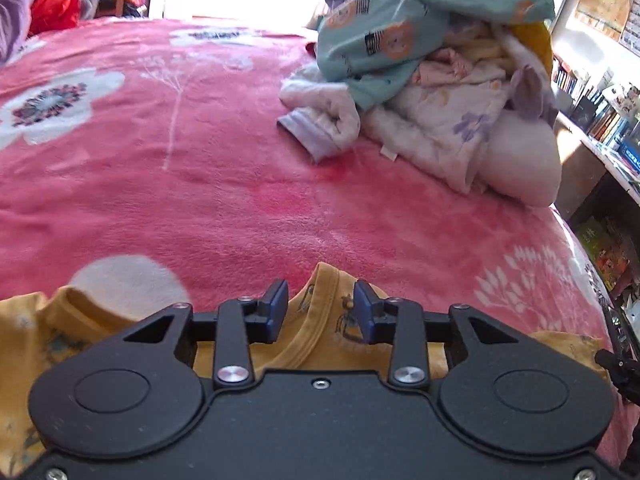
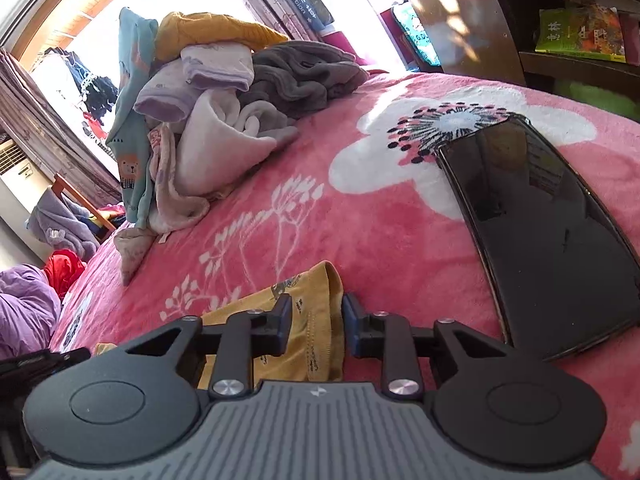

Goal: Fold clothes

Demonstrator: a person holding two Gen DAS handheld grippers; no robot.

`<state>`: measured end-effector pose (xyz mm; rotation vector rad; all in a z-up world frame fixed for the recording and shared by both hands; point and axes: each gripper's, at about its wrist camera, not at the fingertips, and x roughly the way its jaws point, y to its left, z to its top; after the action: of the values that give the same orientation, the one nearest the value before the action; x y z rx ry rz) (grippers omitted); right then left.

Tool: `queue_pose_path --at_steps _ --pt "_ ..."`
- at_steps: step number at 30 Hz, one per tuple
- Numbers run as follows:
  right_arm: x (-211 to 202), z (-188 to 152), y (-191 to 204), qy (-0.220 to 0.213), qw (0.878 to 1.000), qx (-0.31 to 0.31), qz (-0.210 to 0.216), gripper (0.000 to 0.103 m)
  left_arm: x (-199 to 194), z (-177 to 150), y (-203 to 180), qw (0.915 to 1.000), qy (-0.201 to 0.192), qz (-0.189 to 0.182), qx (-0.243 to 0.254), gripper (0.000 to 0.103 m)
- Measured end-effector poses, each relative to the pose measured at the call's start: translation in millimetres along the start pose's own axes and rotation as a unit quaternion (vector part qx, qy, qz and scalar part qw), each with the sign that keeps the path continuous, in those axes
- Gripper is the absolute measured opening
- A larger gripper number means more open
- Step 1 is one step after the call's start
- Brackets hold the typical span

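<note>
A yellow printed garment lies flat on the pink flowered blanket, close under both grippers. In the left wrist view its collar sits between the blue pads of my left gripper, which stand apart without pressing it. In the right wrist view a hemmed edge of the yellow garment runs between the pads of my right gripper. The cloth rests slack on the blanket and the jaws are not clamped on it. A pile of unfolded clothes sits farther back on the bed.
A teal lion-print piece tops the pile, with grey, lilac and mustard items. A black glossy tablet lies on the blanket to the right of my right gripper. Bookshelves stand past the bed's right edge.
</note>
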<state>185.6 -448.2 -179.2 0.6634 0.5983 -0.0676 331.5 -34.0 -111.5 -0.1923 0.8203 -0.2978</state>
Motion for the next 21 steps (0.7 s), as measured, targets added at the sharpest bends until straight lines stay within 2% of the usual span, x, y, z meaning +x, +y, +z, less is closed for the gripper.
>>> queue_pose_path --at_steps 2,4,5,6,8,11,13,15,16,20,21 --pt "0.3 -0.4 0.2 0.001 1.0 -0.004 0.001 0.024 9.6 0.7 -1.8 1.0 0.009 -0.001 0.002 0.035" --pt "1.3 -1.4 1.0 0.004 1.0 -0.01 -0.001 0.016 13.9 0.2 -6.6 0.9998 0.005 0.008 0.019 0.016" --pt "1.5 -1.8 1.1 0.005 1.0 -0.011 -0.003 0.014 13.0 0.5 -6.7 0.9997 -0.007 0.012 0.02 0.01" --pt "0.9 -2.2 2.0 0.004 1.0 -0.015 -0.008 0.013 9.9 1.4 -4.9 0.9995 -0.027 0.014 0.012 0.009" --pt "-0.4 -3.5 4.2 0.001 0.999 -0.027 -0.019 0.012 8.5 -0.6 7.0 0.9983 -0.049 0.008 -0.029 0.008" --pt "-0.4 -4.4 7.2 -0.003 0.999 -0.039 -0.022 0.012 21.1 -8.7 12.8 0.9987 -0.035 0.011 -0.036 0.011" --pt "-1.5 -3.5 6.5 -0.01 0.999 -0.035 -0.017 0.013 18.6 -7.1 14.8 0.9982 -0.038 0.001 -0.046 0.016" --pt "-2.9 -1.9 5.1 -0.02 0.999 -0.031 -0.008 0.013 13.6 -4.4 16.4 0.9975 -0.047 0.004 -0.053 0.026" --pt "-1.2 -1.4 5.5 -0.018 0.999 -0.032 -0.008 0.013 10.6 -3.3 16.9 0.997 -0.053 0.007 -0.055 0.027" --pt "-2.1 0.0 6.7 -0.021 0.999 -0.033 -0.006 0.013 -7.3 -3.0 1.9 0.997 -0.07 0.018 -0.028 0.027" --pt "-3.1 0.0 6.1 -0.02 0.999 -0.03 -0.004 0.013 -11.8 -5.0 -4.3 0.9974 -0.069 0.009 -0.018 0.027"
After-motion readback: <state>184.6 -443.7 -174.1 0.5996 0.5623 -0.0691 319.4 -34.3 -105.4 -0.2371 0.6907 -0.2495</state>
